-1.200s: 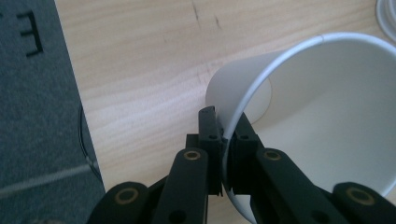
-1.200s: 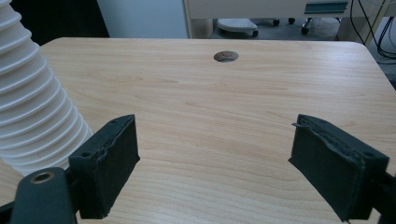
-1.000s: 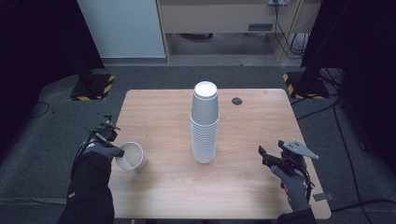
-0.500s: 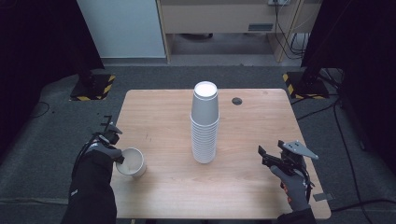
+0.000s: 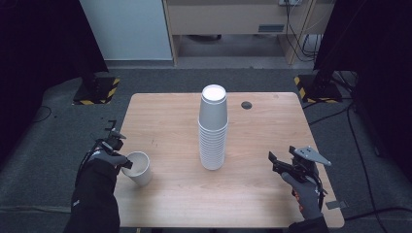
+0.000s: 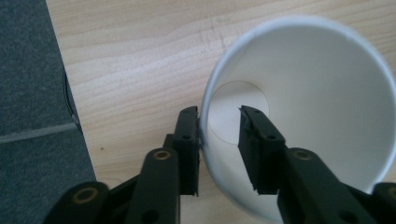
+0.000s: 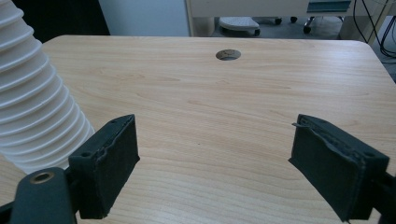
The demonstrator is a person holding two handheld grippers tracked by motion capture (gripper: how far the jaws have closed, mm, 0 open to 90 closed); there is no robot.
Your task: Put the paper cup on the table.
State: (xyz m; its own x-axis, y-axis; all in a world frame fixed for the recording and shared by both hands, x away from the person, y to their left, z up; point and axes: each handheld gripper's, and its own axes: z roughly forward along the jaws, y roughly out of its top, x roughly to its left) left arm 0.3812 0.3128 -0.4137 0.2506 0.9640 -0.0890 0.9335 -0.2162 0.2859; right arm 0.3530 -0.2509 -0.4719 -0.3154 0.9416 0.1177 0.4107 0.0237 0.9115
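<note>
Left claw (image 6: 219, 135) astride cup (image 6: 308, 107) rim

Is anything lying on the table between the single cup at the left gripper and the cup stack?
Nothing visible. Bare table separates the single cup, whose wall the left gripper straddles, from the cup stack.

The tall stack of cups (image 5: 213, 131) stands mid-table (image 5: 262, 204) and blocks the straight way across. Bare wood lies open between it and the right gripper (image 5: 279, 164). A single cup (image 5: 137, 168) stands near the left edge.
</note>
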